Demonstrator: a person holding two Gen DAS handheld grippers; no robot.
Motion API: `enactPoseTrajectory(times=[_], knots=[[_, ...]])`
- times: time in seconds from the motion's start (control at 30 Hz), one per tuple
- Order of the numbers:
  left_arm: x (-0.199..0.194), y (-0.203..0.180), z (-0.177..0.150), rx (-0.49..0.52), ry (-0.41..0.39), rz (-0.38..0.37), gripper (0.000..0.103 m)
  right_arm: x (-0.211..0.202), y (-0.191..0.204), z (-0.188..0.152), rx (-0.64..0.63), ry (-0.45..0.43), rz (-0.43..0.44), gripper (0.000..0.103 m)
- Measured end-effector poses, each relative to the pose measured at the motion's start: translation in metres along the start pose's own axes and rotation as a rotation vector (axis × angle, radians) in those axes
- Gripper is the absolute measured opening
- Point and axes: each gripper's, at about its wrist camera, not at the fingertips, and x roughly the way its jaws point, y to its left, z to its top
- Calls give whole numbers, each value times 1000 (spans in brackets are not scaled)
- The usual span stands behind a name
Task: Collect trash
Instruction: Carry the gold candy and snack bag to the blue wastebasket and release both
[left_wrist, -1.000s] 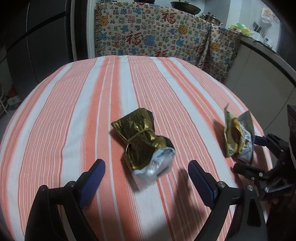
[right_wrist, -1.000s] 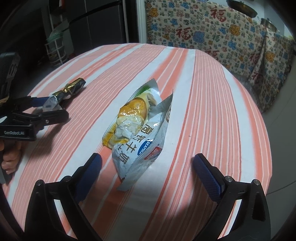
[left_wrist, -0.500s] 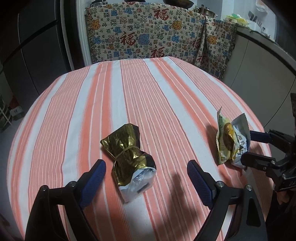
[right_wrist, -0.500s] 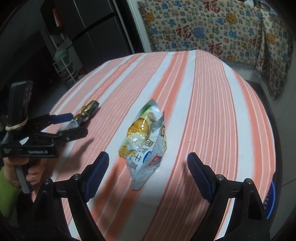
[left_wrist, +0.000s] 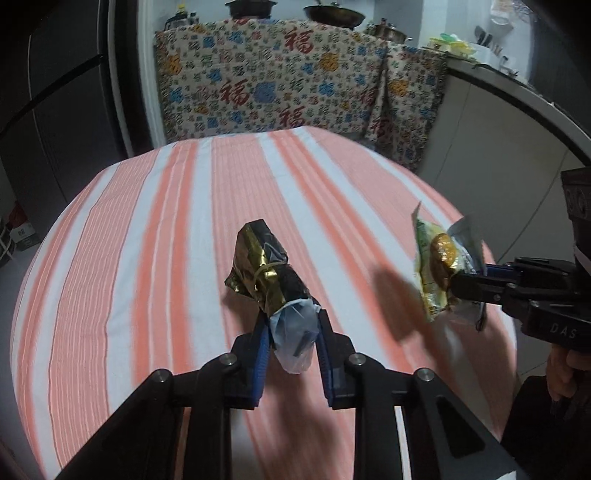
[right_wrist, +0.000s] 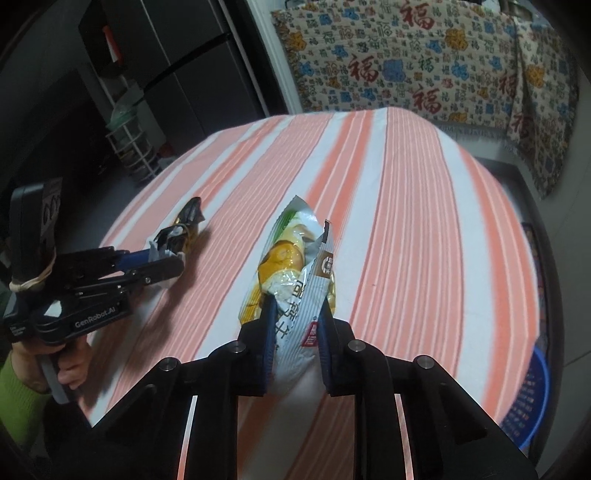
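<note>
Left gripper clamped on gold wrapper, right gripper clamped on snack bag, both above striped tablecloth.

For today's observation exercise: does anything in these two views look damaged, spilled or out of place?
Only the trash itself: the gold wrapper is crumpled in the left gripper, and the snack packet in the right gripper is torn open. Nothing looks spilled.

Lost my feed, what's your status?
Left tool shut on gold foil wrapper. Right tool shut on grey-yellow snack bag. Nothing blocking.
</note>
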Motion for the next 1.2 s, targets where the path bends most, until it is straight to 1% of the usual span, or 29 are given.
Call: enactPoseTrajectory(times=[0.23,0.33,0.43,0.57,0.77,0.9,1.03,1.1,1.2], knots=[[-7,-41,-2,18,-34,-64,23,-24,-11,-13,18,-14,-31,19],[-8,-58,-1,22,-29,-102,23,-37,-23,-19,44,-25,-50,19],[-8,-82,3,53,-27,-128,23,-53,-36,-24,74,-41,-64,19],[-5,-118,13,96,-22,-179,23,-78,-62,-31,111,-57,-110,19],[10,-190,35,165,-11,-271,23,-119,-123,-40,200,-71,-208,19],[29,-240,44,195,19,-330,23,-134,-154,-45,209,-44,-280,19],[55,-284,48,216,69,-364,23,-140,-193,-57,267,-33,-348,19],[69,-300,46,227,99,-369,23,-139,-207,-70,311,-33,-350,19],[88,-321,43,238,138,-377,23,-132,-226,-84,367,0,-333,19]])
